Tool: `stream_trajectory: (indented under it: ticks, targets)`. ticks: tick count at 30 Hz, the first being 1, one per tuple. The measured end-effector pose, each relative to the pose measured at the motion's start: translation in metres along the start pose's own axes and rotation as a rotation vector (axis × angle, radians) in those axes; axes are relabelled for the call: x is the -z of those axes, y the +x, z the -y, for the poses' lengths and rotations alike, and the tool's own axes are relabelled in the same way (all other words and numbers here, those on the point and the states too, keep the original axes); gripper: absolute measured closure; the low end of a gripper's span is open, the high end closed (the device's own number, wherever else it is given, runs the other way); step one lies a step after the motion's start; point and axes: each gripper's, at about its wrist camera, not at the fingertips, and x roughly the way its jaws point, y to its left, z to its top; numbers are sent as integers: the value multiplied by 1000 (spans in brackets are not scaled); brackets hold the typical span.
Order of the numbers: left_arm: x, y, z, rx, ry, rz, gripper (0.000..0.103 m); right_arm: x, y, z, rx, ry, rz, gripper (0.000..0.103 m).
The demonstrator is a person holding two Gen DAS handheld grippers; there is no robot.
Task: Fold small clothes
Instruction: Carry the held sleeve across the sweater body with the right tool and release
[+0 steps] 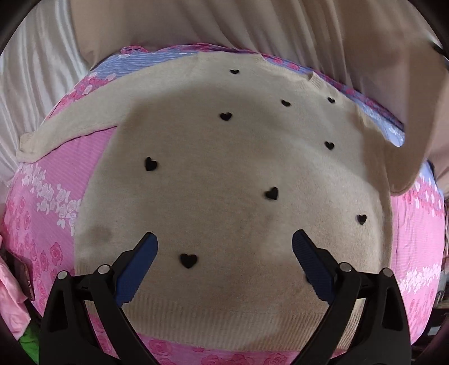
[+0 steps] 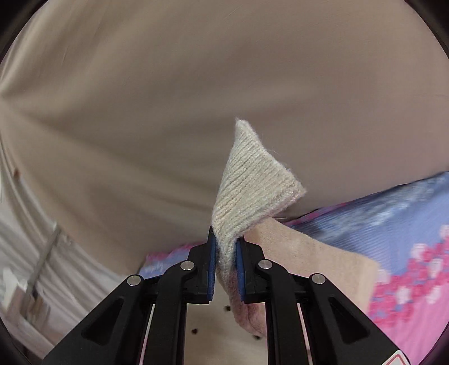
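Left tongs (image 1: 224, 247) spread wide, 2 blue ribbed pads hovering over hem end of beige knit sweater (image 1: 230, 174). Right tongs (image 2: 226, 247) clamped on ribbed cuff (image 2: 252, 185) of lifted sleeve. Sweater flat on bedsheet (image 1: 42, 202), pink-blue striped rose print; fuzzy fabric, 9 black hearts visible, ribbed hem, other sleeve stretched out sideways. Beyond: beige satin curtain (image 1: 224, 25), soft folds.

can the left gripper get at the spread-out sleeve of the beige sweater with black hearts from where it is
Probably yes. The left gripper hovers open over the beige knit sweater with black hearts; the flat sleeve lies uncovered on the pink floral bedsheet. The right gripper pinches the other sleeve's ribbed cuff.
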Motion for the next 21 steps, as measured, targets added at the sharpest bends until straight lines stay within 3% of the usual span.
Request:
stream_trajectory:
  ticks: [7,12,15,16,19,21]
  targets:
    - [0,-1,-47,-34,-77,15,8,87,150,-81,-62,-112,-268,91]
    - [-2,9,-80,-54,-145,-4,8,173,233,-106,27,-251,-498,90]
    - [-4,15,-93,-46,-178,-11,8,213,259,-97,115,-319,-589,77]
    - [-7,17,-97,-35,-195,-12,8,219,257,-98,108,-352,-568,75]
    - [-15,23,-115,24,-278,-16,8,224,249,-100,104,-425,-562,51]
    - [-24,30,-134,71,-377,-23,8,215,221,-103,68,-436,-535,50]
